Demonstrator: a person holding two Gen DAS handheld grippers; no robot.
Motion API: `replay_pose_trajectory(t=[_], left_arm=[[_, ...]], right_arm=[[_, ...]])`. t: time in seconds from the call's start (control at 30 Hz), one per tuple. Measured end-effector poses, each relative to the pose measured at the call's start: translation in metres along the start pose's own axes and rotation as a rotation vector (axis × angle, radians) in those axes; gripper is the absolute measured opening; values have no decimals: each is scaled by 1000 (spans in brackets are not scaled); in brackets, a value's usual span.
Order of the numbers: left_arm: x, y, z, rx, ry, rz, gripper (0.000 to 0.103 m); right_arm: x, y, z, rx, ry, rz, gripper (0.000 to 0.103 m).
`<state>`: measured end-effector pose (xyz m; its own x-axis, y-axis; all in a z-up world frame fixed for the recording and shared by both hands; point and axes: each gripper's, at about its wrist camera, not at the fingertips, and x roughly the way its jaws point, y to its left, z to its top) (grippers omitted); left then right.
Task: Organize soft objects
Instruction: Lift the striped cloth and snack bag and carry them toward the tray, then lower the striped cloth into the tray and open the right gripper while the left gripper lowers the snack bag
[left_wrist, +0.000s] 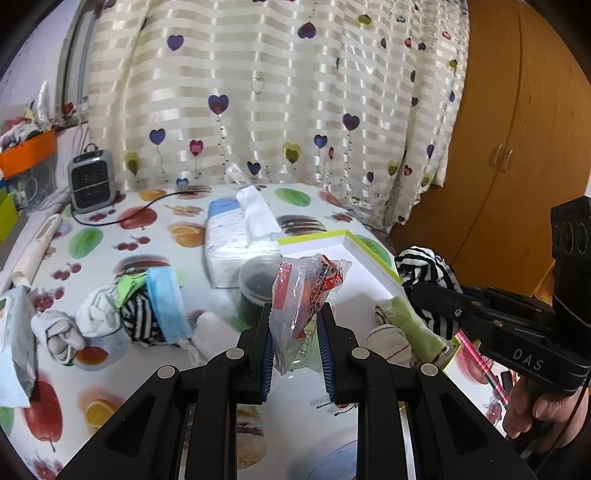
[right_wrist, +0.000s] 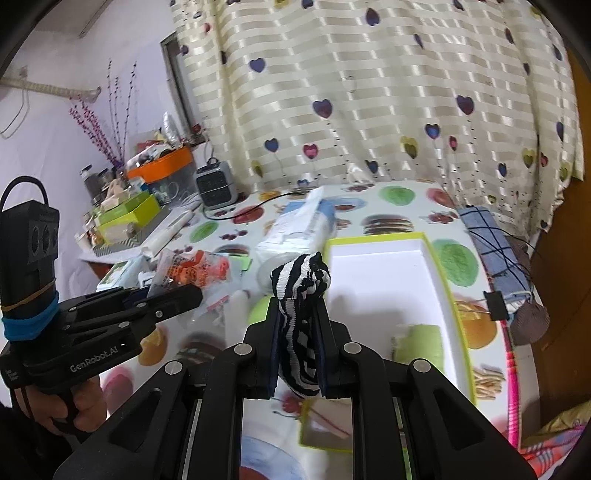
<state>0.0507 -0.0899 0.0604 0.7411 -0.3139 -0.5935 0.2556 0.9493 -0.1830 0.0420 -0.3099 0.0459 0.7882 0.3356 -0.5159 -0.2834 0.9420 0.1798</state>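
My left gripper (left_wrist: 297, 321) is shut on a crumpled clear plastic bag with red print (left_wrist: 303, 295), held above the fruit-print table. My right gripper (right_wrist: 297, 317) is shut on a black-and-white striped sock (right_wrist: 301, 295), held above the near end of a white box with a green rim (right_wrist: 448, 291). In the left wrist view the right gripper (left_wrist: 424, 291) and its sock (left_wrist: 428, 269) hang over the box (left_wrist: 354, 243). A green cloth (left_wrist: 410, 321) and a white sock (left_wrist: 388, 339) lie in the box. A pile with a blue face mask (left_wrist: 166, 299), a striped sock (left_wrist: 138, 317) and white socks (left_wrist: 59, 332) lies at left.
A tissue pack (left_wrist: 229, 236) and a dark lidded tub (left_wrist: 258, 280) stand mid-table. A small grey heater (left_wrist: 90, 181) with a cord sits at the back left. An orange bin (left_wrist: 29, 151) and clutter are at far left. A wooden cupboard (left_wrist: 517, 129) stands right.
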Motion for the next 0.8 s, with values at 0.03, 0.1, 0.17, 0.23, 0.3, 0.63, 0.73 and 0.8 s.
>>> replay_pose_trajectory(t=[0.03,0.1,0.17,0.23,0.3,0.63,0.73,0.8], left_arm=[[1,-2,0,3,1,-2,20],[4,-6,1,10,6,-6,20],[6,-9,1,15,9,-8,20],[8,-11,2,19,12,-10,20],[10,-13,2,22,16,-9,20],[19,-11,2,17,34,8,20],[22,-10,3,14,38,13,20],[23,-9,4,13,38,13,20]], right_arm=[[-1,-4,0,9,-2,-5,16],[-2,-10,0,20,-4,-11,16],[-2,-16,-1,32,-3,-18,16],[-2,-23,-2,46,-2,-21,16],[1,-29,-2,58,3,-23,16],[40,-42,-7,100,70,7,16],[55,-41,-9,98,98,26,16],[62,-42,-11,100,114,33,16]])
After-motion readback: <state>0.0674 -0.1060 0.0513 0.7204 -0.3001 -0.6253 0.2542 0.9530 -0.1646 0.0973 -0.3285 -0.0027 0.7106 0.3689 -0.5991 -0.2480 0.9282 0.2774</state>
